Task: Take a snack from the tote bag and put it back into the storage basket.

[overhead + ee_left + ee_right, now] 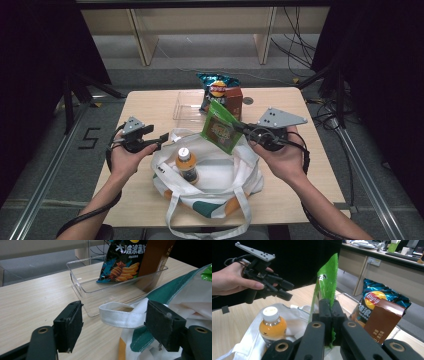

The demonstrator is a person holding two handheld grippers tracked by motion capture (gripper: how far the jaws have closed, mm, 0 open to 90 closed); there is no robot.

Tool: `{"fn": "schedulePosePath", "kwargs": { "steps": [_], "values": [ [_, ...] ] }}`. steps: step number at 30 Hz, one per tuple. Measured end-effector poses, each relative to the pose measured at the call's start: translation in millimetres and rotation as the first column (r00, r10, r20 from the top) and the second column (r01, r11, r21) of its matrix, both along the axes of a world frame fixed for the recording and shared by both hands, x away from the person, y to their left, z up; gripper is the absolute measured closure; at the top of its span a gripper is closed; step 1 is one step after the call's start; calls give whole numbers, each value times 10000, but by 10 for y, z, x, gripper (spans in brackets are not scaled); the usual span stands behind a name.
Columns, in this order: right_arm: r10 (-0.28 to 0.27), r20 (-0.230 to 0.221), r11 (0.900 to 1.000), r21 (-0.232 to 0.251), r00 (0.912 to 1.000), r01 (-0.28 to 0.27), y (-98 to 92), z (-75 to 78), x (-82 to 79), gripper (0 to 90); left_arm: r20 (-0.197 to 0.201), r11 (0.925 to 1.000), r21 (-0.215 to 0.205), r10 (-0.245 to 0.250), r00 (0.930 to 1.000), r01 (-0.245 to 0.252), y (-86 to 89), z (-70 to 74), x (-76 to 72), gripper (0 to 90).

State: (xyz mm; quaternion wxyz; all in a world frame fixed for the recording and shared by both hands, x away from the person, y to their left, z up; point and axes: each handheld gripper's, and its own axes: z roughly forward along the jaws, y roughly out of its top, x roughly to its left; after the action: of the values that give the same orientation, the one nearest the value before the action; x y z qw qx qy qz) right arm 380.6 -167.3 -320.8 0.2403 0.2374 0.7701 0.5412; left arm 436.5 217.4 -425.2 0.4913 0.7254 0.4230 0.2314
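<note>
My right gripper (238, 128) (331, 305) is shut on a green snack packet (220, 127) (327, 282) and holds it upright over the open mouth of a white tote bag (225, 175) (249, 340) with green and orange trim. An orange drink bottle (186, 164) (272, 326) stands inside the bag. My left gripper (159, 136) (113, 322) (287, 291) is at the bag's left rim with its jaws wide apart. The bag's white strap (120, 316) loops between them, and the left pad is clear of it.
Behind the bag, a clear plastic tray (187, 107) (82, 285) holds a blue chip bag (216, 90) (122, 262) (374, 302) and a brown box (234, 97) (155, 257) (384, 322). A small dark disc (248, 100) lies beside it. Bare wooden tabletop (145, 107) lies at the back left.
</note>
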Motion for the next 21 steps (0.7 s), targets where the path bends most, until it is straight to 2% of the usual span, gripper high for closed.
{"fn": "schedulePosePath", "kwargs": {
  "steps": [4, 6, 7, 8, 9, 12, 13, 15, 21],
  "values": [
    [-13, -30, 9999, 154, 10000, 13, -5, 21, 16, 900, 17, 10000, 11, -9, 10000, 9, -3, 3, -3, 292],
    [-65, 65, 9998, 191, 10000, 64, -9, 44, 28, 900, 29, 10000, 8, -12, 10000, 12, -4, 4, -1, 292],
    [-4, 261, 9999, 150, 9997, 0, -13, 55, 42, 900, 31, 10000, 10, -15, 10000, 15, -4, 4, 0, 292],
    [-113, 148, 9996, 243, 9998, 109, -9, 69, 36, 900, 34, 10000, 6, -11, 10000, 11, -4, 4, 0, 292],
    [-121, 284, 9996, 256, 9995, 113, -12, 82, 46, 900, 32, 10000, 12, -17, 10000, 16, -4, 4, 0, 292],
    [-128, 285, 9990, 430, 9995, 116, -5, 106, 62, 900, 34, 10000, -51, -57, 10000, 57, -4, 4, 0, 292],
    [-170, 434, 9993, 328, 9989, 156, -15, 120, 72, 900, 43, 10000, -15, -4, 10000, 4, -3, 7, -3, 292],
    [-284, 214, 9982, 525, 9994, 272, -8, 129, 72, 900, 57, 10000, -32, 6, 10000, -6, 0, 7, -2, 292],
    [-381, 333, 9974, 624, 9987, 359, 0, 159, 123, 900, 74, 10000, -19, -7, 10000, 7, -1, 10, -2, 292]
  ]
}}
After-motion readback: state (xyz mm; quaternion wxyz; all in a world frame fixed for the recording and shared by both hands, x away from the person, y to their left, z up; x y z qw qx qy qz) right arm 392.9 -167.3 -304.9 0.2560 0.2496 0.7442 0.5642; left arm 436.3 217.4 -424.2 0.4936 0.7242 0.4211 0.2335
